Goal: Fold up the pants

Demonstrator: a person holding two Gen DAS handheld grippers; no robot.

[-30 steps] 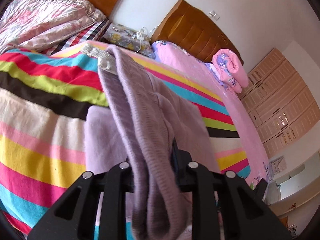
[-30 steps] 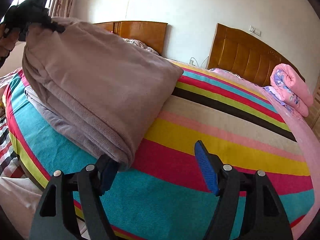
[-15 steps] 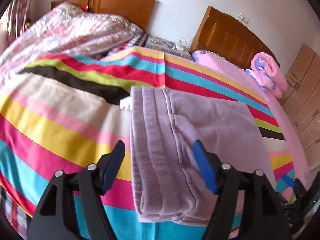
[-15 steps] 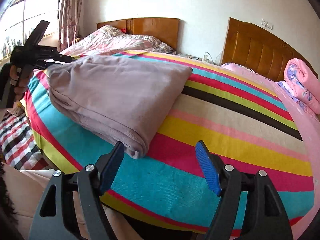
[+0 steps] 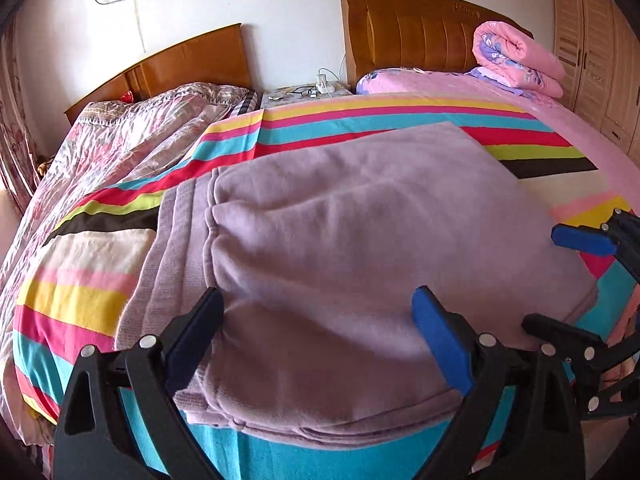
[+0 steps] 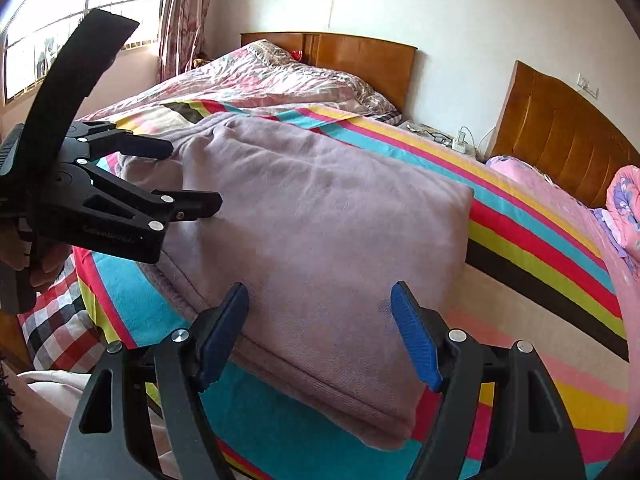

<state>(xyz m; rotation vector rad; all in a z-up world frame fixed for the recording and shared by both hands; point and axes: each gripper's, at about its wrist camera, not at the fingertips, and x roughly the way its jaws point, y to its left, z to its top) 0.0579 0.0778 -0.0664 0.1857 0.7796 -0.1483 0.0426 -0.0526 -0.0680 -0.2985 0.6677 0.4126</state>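
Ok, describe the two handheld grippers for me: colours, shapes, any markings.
Both are matte black plastic. The left gripper and right gripper each have two triangular cut-out fingers with silver screw heads and ribbed blue pads. The left gripper's side shows faint embossed lettering, unreadable.

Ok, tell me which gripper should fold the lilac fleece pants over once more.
Probably right. The right gripper hangs open over the lilac fleece pants' free end; the left gripper, jaws opening, is at the ribbed waistband.

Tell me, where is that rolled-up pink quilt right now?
The rolled pink quilt lies at the head of the right-hand bed, against its wooden headboard, beside the wardrobe.
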